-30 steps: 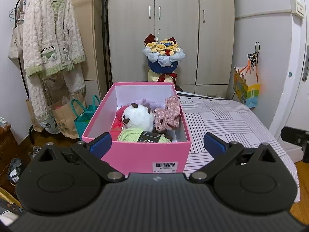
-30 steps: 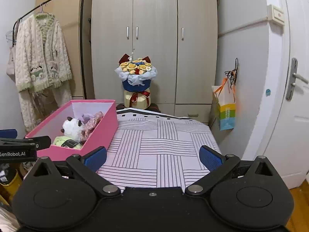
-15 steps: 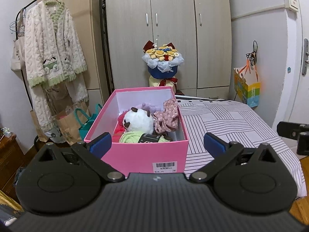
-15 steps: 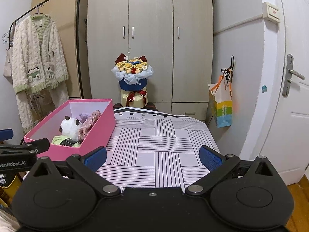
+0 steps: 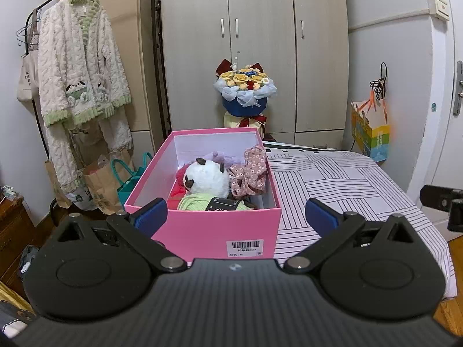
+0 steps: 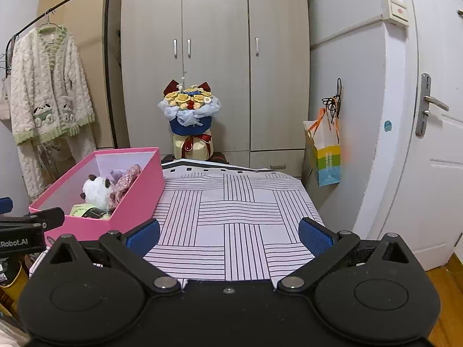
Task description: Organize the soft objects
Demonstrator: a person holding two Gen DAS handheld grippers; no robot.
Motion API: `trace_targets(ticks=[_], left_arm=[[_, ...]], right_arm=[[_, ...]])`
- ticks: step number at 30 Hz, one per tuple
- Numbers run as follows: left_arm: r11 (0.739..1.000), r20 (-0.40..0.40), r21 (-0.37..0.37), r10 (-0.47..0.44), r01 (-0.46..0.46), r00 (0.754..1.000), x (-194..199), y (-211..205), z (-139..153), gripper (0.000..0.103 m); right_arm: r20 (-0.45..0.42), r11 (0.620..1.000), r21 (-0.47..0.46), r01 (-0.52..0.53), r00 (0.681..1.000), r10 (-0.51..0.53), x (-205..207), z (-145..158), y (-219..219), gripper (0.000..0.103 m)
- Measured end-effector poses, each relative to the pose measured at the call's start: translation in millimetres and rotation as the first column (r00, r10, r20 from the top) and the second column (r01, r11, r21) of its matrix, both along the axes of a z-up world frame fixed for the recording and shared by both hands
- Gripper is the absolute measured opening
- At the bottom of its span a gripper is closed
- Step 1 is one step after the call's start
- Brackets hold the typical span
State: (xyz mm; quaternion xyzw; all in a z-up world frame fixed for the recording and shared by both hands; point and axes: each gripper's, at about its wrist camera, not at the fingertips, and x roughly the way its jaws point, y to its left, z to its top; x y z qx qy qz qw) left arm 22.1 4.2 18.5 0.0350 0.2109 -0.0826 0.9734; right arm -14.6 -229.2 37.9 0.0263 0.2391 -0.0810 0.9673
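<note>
The left tool point(image 5: 235, 215) is spread wide with nothing between its blue pads point(image 5: 152, 212), and it hangs just short of the near wall of a pink box point(image 5: 202, 225), which sits dead ahead of it on the left part of the bed point(image 5: 332, 179). Inside the box, closest to this tool, lies a light green yarn ball point(image 5: 196, 202) with a dark label; just beyond it sits a white panda plush point(image 5: 207, 179), with a floral fabric piece point(image 5: 250, 175) at its right, something red at its left and a pale purple plush point(image 5: 224, 157) behind. The right tool point(image 6: 228, 235) is likewise gaping and empty, held over the near end of the striped bed cover point(image 6: 237, 208); from it the pink box point(image 6: 136, 193) lies ahead and to the left, well apart from its pads. Farther out, past the foot of the bed, a flower bouquet point(image 6: 189, 110) stands before the wardrobe point(image 6: 217, 43).
</note>
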Motion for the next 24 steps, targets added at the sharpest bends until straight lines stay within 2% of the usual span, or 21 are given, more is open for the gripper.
trace_targets(ticks=[7, 16, 20, 24], left_arm=[[1.0, -0.001, -0.013, -0.005, 0.005, 1.0, 0.9, 1.6, -3.0, 0.103], [1.0, 0.001, -0.011, 0.006, -0.006, 1.0, 1.3, 3.7, -3.9, 0.103], [0.999, 0.008, -0.045, 0.009, -0.009, 1.0, 1.3, 10.8, -2.5, 0.103], [1.0, 0.03, -0.023, 0.015, -0.014, 0.999, -2.8, 9.6, -0.9, 0.103]], right_arm=[[0.004, 0.999, -0.014, 0.032, 0.999, -0.031, 0.0, -2.3, 0.8, 0.103], [0.029, 1.0, -0.018, 0.016, 0.999, -0.016, -7.5, -1.5, 4.7, 0.103], [0.038, 1.0, -0.02, 0.013, 0.999, -0.013, -11.3, 0.1, 7.6, 0.103], [0.044, 1.0, -0.018, 0.013, 0.999, -0.012, -12.7, 0.9, 8.1, 0.103]])
